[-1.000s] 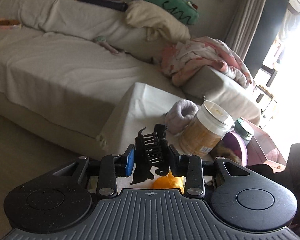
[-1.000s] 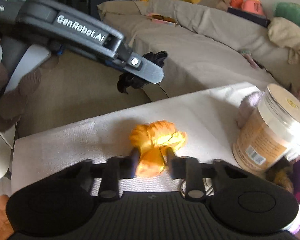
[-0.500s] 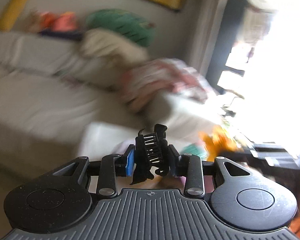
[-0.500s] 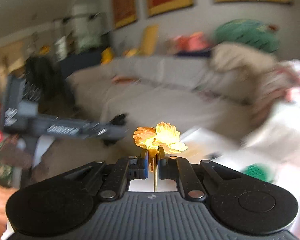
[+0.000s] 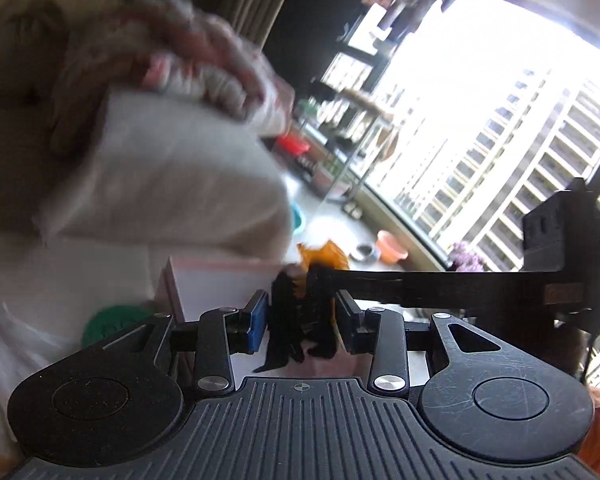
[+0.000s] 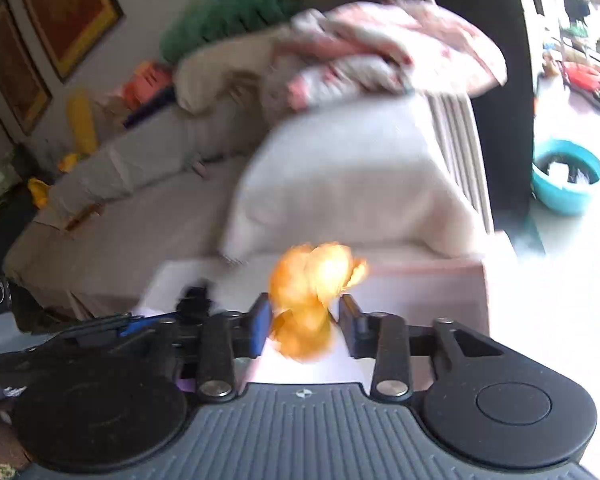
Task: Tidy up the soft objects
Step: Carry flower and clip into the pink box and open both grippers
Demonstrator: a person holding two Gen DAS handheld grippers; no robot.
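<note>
Orange ruffled fabric (image 6: 312,300), a soft scrunchie-like bundle, sits between the fingers of the right gripper (image 6: 304,322), its long axis running upright, the fuller ruffled end pointing up and away from the gripper body and the narrower end hanging down between the pads. The right gripper's jaws stand partly apart, and motion blur hides whether the pads actually press the fabric or merely flank it, so the grip cannot be told. In the left wrist view the same orange bundle shows small, just beyond the fingertips, at the end of the right gripper's dark body (image 5: 460,286), which reaches in from the right. A black toothed hair claw clip (image 5: 300,320) is clamped between the fingers of the left gripper (image 5: 302,322), standing roughly upright with its long axis vertical and its teeth pointing downward; the jaws are narrowed onto it, each blue-edged pad against one side. Both items are held in the air above a pale pink box (image 6: 432,296) with a white top surface. Behind the box lies a large white cushion (image 6: 348,176) with a crumpled pink-and-white blanket (image 6: 380,48) on top. A beige sofa (image 6: 111,220) stretches to the left, with a green pillow (image 6: 227,16) on its back. A teal bowl (image 6: 566,182) sits on the floor at right.
</note>
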